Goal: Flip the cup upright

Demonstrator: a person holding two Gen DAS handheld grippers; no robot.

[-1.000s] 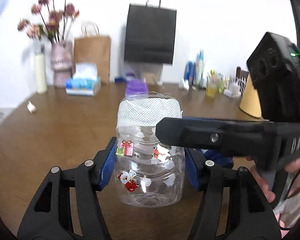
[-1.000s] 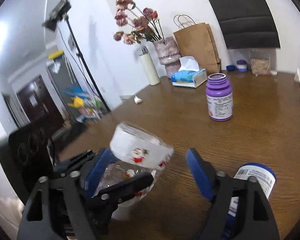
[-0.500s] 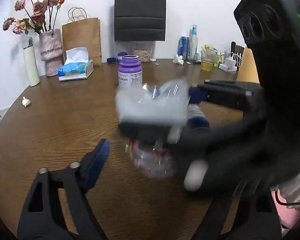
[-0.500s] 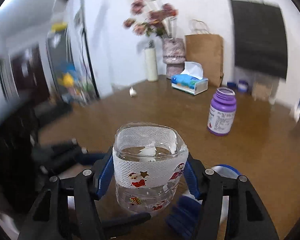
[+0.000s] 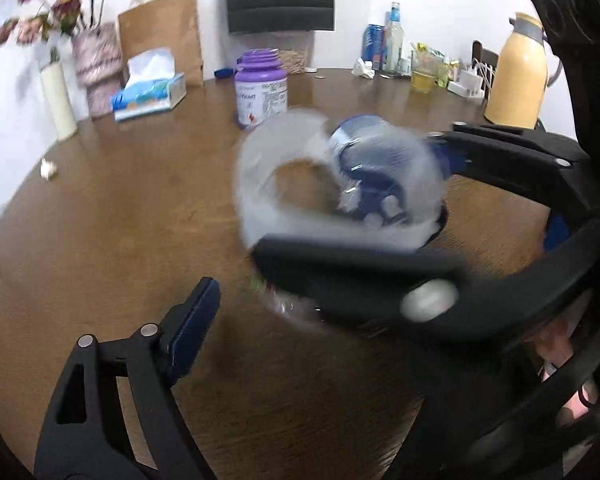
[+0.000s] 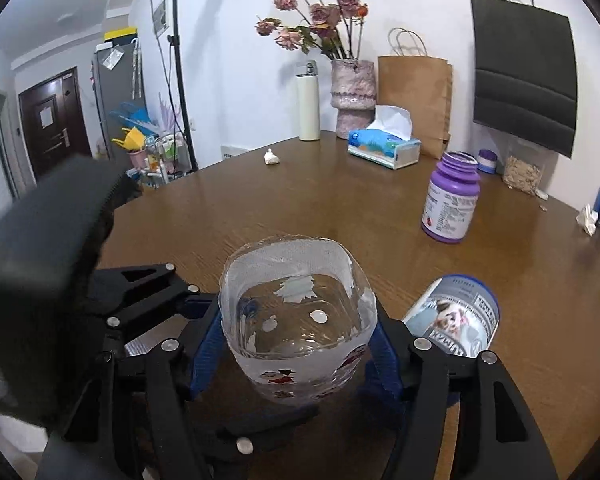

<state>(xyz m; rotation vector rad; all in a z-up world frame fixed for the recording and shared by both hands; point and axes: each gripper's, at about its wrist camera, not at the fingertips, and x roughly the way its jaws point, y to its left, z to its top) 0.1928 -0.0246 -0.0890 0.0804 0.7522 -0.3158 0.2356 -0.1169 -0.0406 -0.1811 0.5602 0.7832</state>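
Note:
The cup [image 6: 296,320] is clear plastic with a white band at its rim and Christmas stickers. In the right wrist view it stands mouth up between the blue pads of my right gripper [image 6: 296,344], which is shut on it just above the brown table [image 6: 260,208]. In the left wrist view the cup [image 5: 332,200] is blurred, mouth toward the camera, with the right gripper's black fingers [image 5: 360,264] across it. My left gripper [image 5: 308,312] is open and empty beside the cup; only its left finger [image 5: 188,320] shows clearly.
A purple bottle [image 6: 452,200] stands behind the cup. A blue-labelled can [image 6: 456,320] lies on its side close to its right. A tissue box [image 6: 384,148], vase of flowers [image 6: 352,96], white flask [image 6: 309,104] and paper bags [image 6: 416,96] line the far edge. A yellow jug [image 5: 516,76] stands at the right.
The left gripper let go of the cup and opened. The right gripper closed on it and turned it from mouth down to mouth up, then lowered it toward the table.

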